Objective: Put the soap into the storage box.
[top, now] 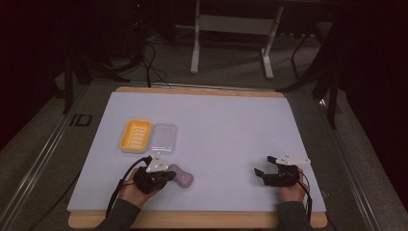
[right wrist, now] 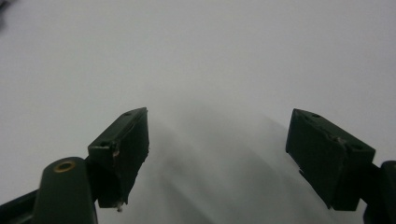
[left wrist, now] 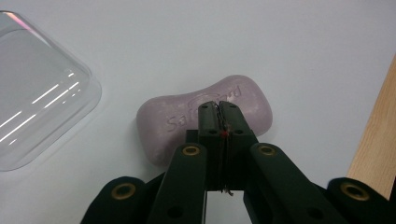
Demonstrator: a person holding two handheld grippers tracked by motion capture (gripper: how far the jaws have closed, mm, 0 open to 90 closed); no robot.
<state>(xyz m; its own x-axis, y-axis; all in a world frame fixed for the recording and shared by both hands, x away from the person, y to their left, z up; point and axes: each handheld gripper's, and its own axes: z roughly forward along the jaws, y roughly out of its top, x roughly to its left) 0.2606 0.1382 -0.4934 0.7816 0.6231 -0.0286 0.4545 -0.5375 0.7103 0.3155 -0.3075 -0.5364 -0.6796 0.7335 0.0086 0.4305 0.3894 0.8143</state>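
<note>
Left gripper (left wrist: 218, 109), jaws closed and empty, we are poising over soap (left wrist: 163, 119) not yet grasped beside clear lid (left wrist: 37, 107); right gripper (right wrist: 217, 144) gaping, idle.

Lilac soap (left wrist: 205, 119), yellow ribbed dish (top: 135, 135), clear lid (top: 163, 137), pale lavender table (top: 231, 125), black tools.

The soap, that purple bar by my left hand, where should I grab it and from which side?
Judging by its shape, grip the soap at its narrow waist, mid-length, where the peanut-like bar pinches in. It lies flat, logo up, so come from above with the jaws across its short width. The left tool sits shut over that spot, so it would need opening first.
</note>
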